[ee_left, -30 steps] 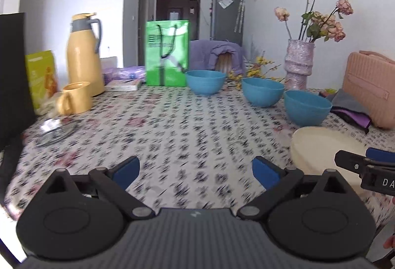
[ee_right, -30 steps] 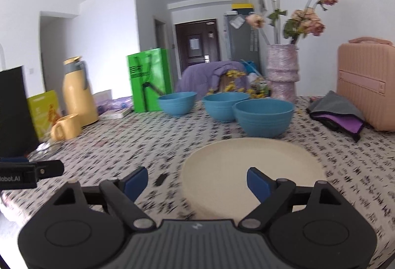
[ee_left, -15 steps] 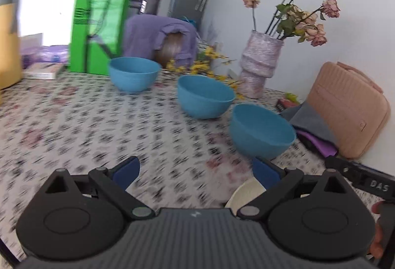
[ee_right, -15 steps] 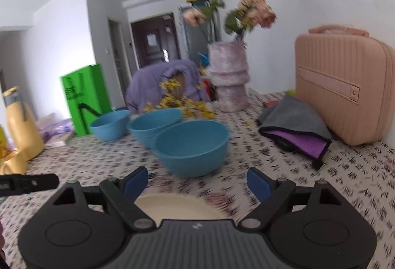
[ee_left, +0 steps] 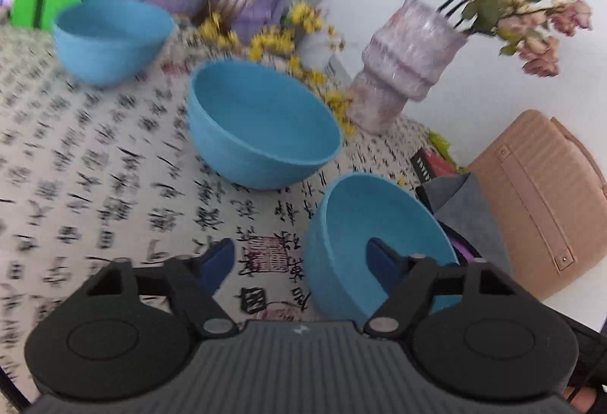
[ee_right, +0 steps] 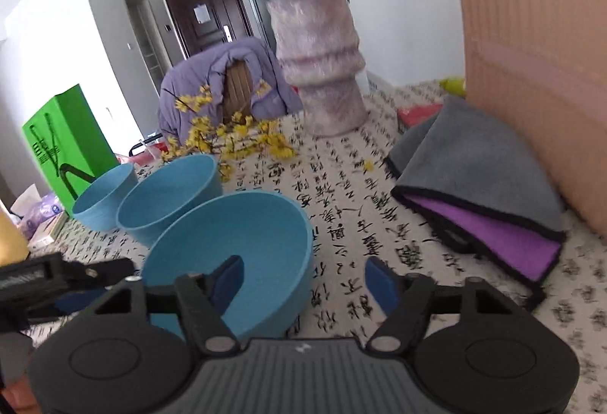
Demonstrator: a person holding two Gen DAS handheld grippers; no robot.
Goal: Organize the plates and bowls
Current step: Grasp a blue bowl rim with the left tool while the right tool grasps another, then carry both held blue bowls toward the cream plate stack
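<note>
Three blue bowls stand in a row on the patterned tablecloth. In the left wrist view the near bowl (ee_left: 364, 235) is at lower right, the middle bowl (ee_left: 261, 125) beyond it, the far bowl (ee_left: 108, 38) at upper left. My left gripper (ee_left: 301, 264) is open and straddles the near bowl's left rim, one finger inside. In the right wrist view my right gripper (ee_right: 305, 281) is open and straddles the near bowl's (ee_right: 242, 243) right rim, with the middle bowl (ee_right: 170, 194) and far bowl (ee_right: 102, 197) behind. The left gripper (ee_right: 57, 281) shows at the left edge. No plate is in view.
A pink-grey vase of dried flowers (ee_right: 318, 65) stands behind the bowls. A folded grey and purple cloth (ee_right: 481, 194) and a peach case (ee_right: 538, 80) lie to the right. A green bag (ee_right: 64, 144) and yellow flower sprigs (ee_right: 235, 140) sit at the back.
Both grippers have moved forward across the table, past the cream plate, and now sit at the rim of the near blue bowl. Both stay open.
</note>
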